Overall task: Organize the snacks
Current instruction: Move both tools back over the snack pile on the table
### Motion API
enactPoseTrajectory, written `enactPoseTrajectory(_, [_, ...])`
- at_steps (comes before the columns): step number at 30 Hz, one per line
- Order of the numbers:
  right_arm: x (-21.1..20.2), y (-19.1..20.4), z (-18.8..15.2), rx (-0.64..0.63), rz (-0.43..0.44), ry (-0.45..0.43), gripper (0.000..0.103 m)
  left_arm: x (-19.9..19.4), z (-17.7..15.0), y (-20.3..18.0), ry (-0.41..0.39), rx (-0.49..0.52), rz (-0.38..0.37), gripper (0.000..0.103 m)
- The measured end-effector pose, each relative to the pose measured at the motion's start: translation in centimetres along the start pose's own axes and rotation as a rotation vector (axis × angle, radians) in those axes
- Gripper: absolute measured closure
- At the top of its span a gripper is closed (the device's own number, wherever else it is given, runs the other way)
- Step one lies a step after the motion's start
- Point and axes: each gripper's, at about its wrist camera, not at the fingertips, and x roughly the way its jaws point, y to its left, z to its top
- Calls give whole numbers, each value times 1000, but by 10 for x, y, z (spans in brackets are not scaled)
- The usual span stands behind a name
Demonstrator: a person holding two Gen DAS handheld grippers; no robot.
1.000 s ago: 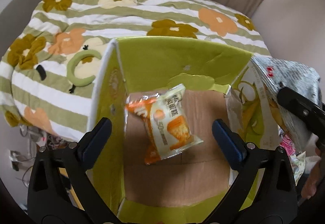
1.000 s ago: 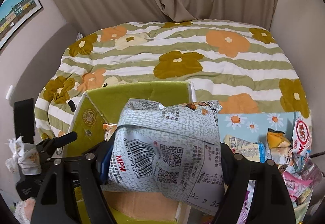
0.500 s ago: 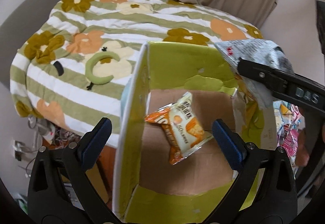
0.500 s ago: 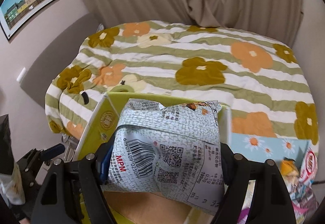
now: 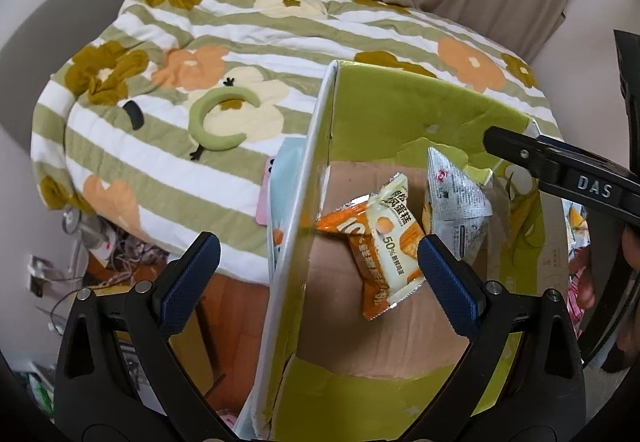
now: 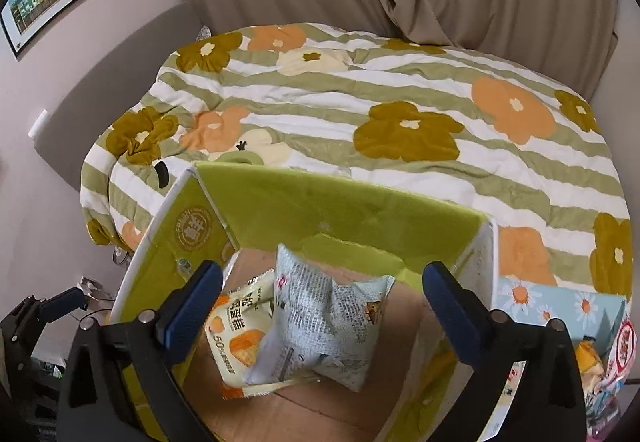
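A green cardboard box (image 5: 440,121) (image 6: 340,213) stands open on the bed. Inside it lie an orange-and-white cake packet (image 5: 380,238) (image 6: 236,334) and a grey printed snack bag (image 5: 456,201) (image 6: 324,322), the bag resting partly on the packet. My left gripper (image 5: 320,282) is open and empty, straddling the box's left wall from above. My right gripper (image 6: 320,302) is open and empty, just above the grey bag; one of its black fingers (image 5: 560,169) reaches in from the right in the left wrist view.
The flowered green-striped quilt (image 6: 360,101) covers the bed behind the box. A light blue daisy box (image 6: 560,302) and several loose snacks (image 6: 608,354) lie to the right. A pink phone (image 5: 266,193) lies left of the box. The floor with cables (image 5: 80,262) lies lower left.
My right gripper opened and the grey snack bag dropped into the box beside the cake packet. My left gripper drifted left, off the box's middle to over its left wall.
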Motion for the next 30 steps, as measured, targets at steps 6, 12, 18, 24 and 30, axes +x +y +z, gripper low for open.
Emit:
enactPoseTrajectory(6, [-22, 1, -2, 2, -21, -18, 3, -14, 0, -1, -28, 6, -17, 4])
enactPoseTrajectory(12, [-53, 9, -8, 5, -33, -62, 3, -42, -2, -3, -73, 20, -30, 4])
enactPoseTrajectory(18, [-89, 16, -19, 20, -51, -119, 3, -68, -8, -8, -119, 43, -59, 4])
enactPoseTrajectory(24, [-130, 12, -41, 48, -74, -168, 3, -94, -20, -24, -153, 58, -91, 4])
enactPoseTrajectory(30, [-174, -9, -76, 66, -83, -216, 3, -126, -46, -60, -193, 74, -112, 4])
